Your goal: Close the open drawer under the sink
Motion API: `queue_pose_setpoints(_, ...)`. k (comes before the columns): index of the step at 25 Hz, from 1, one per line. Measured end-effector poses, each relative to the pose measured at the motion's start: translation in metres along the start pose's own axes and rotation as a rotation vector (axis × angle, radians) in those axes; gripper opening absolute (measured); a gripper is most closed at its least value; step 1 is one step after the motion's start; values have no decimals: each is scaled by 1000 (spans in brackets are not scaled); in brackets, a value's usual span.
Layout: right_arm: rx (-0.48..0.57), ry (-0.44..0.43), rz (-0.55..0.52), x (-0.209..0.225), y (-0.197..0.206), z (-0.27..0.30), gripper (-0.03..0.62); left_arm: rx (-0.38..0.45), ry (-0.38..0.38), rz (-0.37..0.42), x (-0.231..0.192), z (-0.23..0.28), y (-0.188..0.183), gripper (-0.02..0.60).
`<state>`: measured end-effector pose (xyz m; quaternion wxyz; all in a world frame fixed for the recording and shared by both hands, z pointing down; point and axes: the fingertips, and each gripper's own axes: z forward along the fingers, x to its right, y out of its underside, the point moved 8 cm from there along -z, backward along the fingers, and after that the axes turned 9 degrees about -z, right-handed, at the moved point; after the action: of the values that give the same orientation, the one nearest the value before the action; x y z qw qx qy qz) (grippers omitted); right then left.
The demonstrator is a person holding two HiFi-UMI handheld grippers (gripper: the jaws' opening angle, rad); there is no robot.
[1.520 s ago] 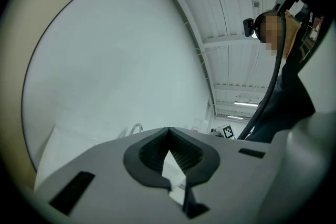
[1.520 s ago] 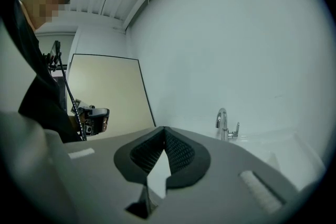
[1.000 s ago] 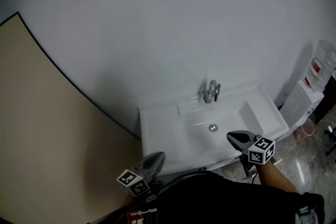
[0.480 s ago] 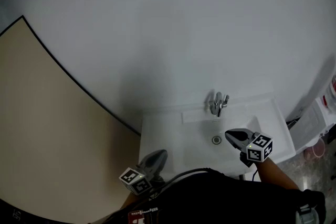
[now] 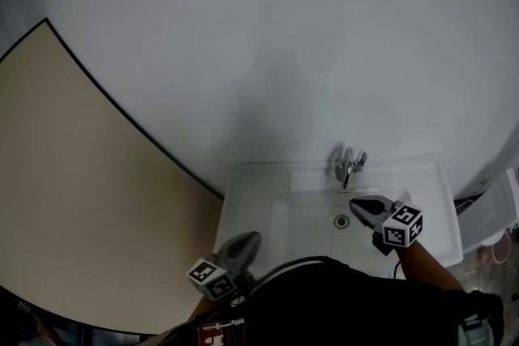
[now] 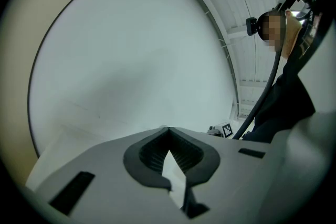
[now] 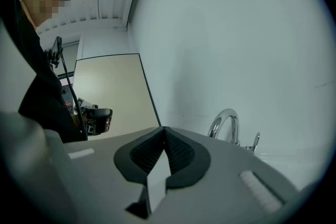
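Left hand-held gripper (image 5: 250, 239) sits bottom centre of the head view, just off the front left corner of the sink (image 5: 251, 198). Its jaws are clenched tip to tip, with nothing between them. Right hand-held gripper (image 5: 357, 207) hangs over the basin at lower right, just beside the drain (image 5: 341, 221) and below the faucet (image 5: 349, 166) in frame. It's clenched too, and empty. I can't see the drawer in any view; it's hidden beneath the sink and the person's dark top (image 5: 340, 304). Beige panel (image 5: 73, 198) fills the left side, white wall (image 5: 268, 36) above.
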<state>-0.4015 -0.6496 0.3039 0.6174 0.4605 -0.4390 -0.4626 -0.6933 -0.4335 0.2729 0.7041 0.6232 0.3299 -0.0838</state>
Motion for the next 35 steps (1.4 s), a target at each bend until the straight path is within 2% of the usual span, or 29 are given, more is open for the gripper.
queue_pose_setpoints(3,2,41,12,1,1,8,2,-13,34,1,-19,6,-7,0)
queue_pose_setpoints(7,11,121,19,-12,-8,16,2,-71,90,39,-42,6,-24,0)
queue_pose_setpoints(12,13,261,36,-36,-18,26,2,-133,188,12,-80,3,-48,0)
queue_pose_setpoints(16,2,382,73,-53,-9,30,2,-194,264,0,-113,5,-50,0)
queue_pose_setpoints(18,8,432,99,-59,-3,32,2,-219,311,-38,-120,11,-47,0)
queue_pose_setpoints(21,19,480,105,-68,2,26,2,-292,360,-32,-122,25,-36,0)
queue_pose_setpoints(24,26,526,100,-77,11,-3,2,-344,409,-4,-101,40,-18,0)
queue_pose_setpoints(29,16,618,94,-95,41,-90,2,-398,462,5,-39,67,22,0)
queue_pose_setpoints(33,23,700,126,-112,78,-175,2,-458,483,7,19,93,72,0)
queue_pose_setpoints(35,28,739,141,-117,98,-218,2,-495,509,32,49,108,101,0)
